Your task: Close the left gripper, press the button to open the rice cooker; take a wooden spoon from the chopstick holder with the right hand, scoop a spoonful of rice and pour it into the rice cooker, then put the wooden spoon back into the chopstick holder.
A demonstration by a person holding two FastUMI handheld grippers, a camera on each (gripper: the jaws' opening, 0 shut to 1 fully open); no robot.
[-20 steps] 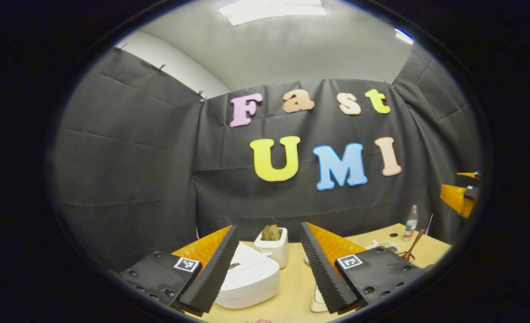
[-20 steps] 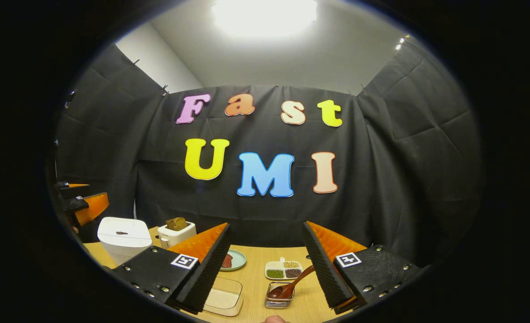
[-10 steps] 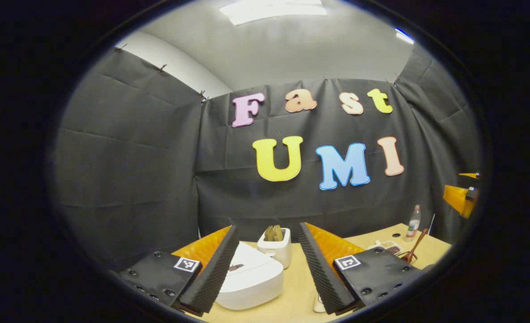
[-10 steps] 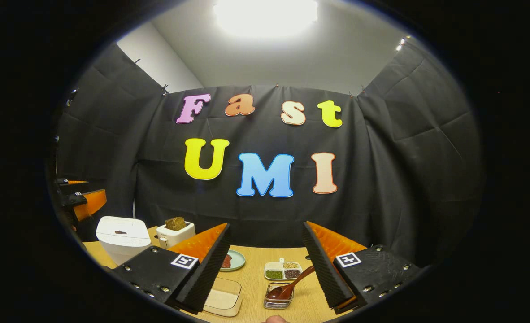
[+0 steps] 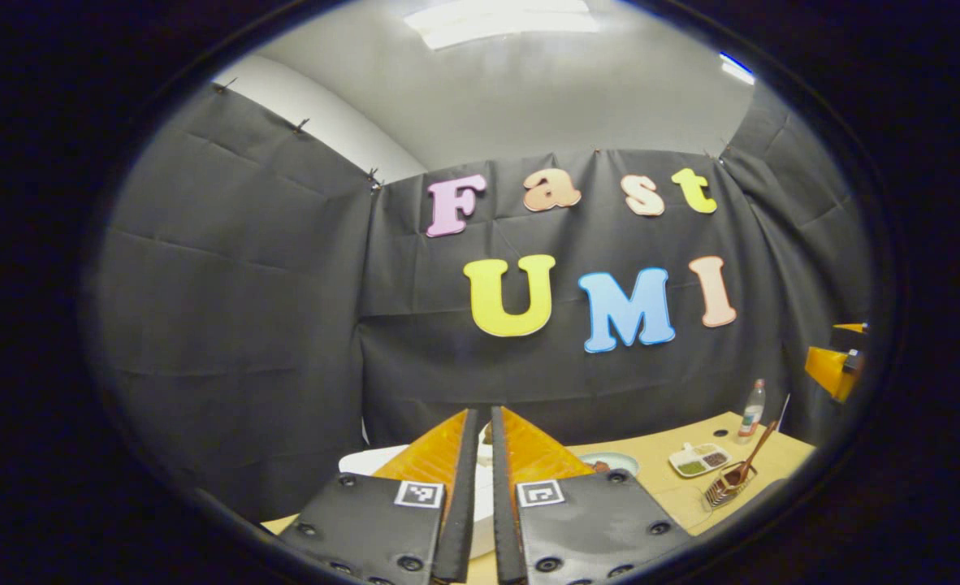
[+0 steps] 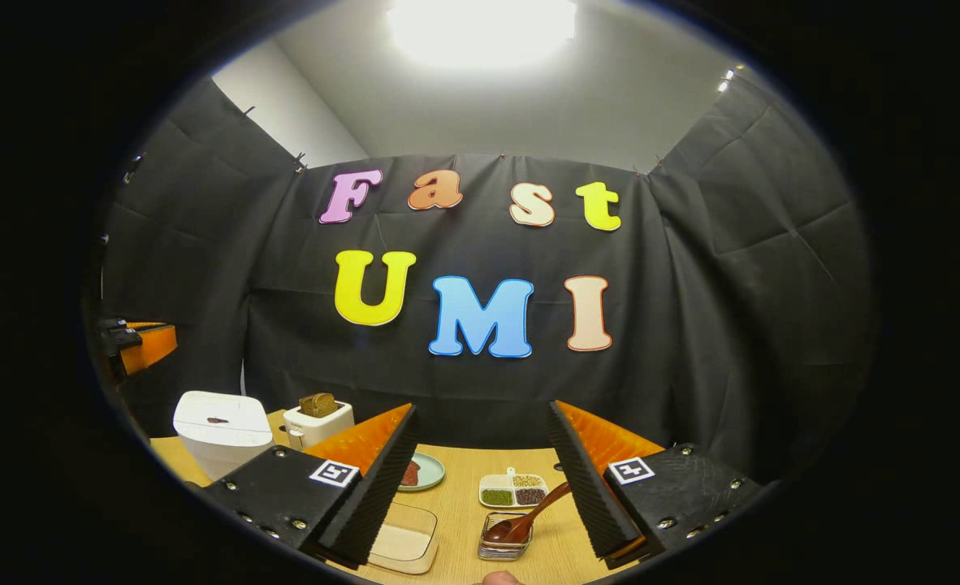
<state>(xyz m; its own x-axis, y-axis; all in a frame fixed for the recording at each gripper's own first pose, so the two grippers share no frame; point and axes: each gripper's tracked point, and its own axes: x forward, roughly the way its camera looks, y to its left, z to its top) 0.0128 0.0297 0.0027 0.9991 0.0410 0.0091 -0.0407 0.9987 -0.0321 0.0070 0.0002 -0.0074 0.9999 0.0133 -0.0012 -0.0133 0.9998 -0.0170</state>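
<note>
My left gripper (image 5: 480, 412) is shut with nothing between its fingers, held above the white rice cooker (image 5: 356, 461), which is mostly hidden behind it. The right gripper view shows the cooker (image 6: 222, 422) with its lid down at the table's left. My right gripper (image 6: 482, 413) stands open and empty above the table. Below it, a wooden spoon (image 6: 533, 510) leans in a small wire chopstick holder (image 6: 503, 543). A clear container of rice (image 6: 403, 540) lies just left of the holder. In the left gripper view the spoon (image 5: 752, 451) and holder (image 5: 722, 487) sit far right.
A white toaster (image 6: 317, 418) with bread stands beside the cooker. On the wooden table (image 6: 464, 496) are a small plate (image 6: 425, 471) and a divided dish of grains (image 6: 514, 489). A bottle (image 5: 753, 400) stands at the back right. Black cloth walls close in the booth.
The left gripper's fingers have closed from wide open to shut, and its view has swung slightly. The right gripper has held still.
</note>
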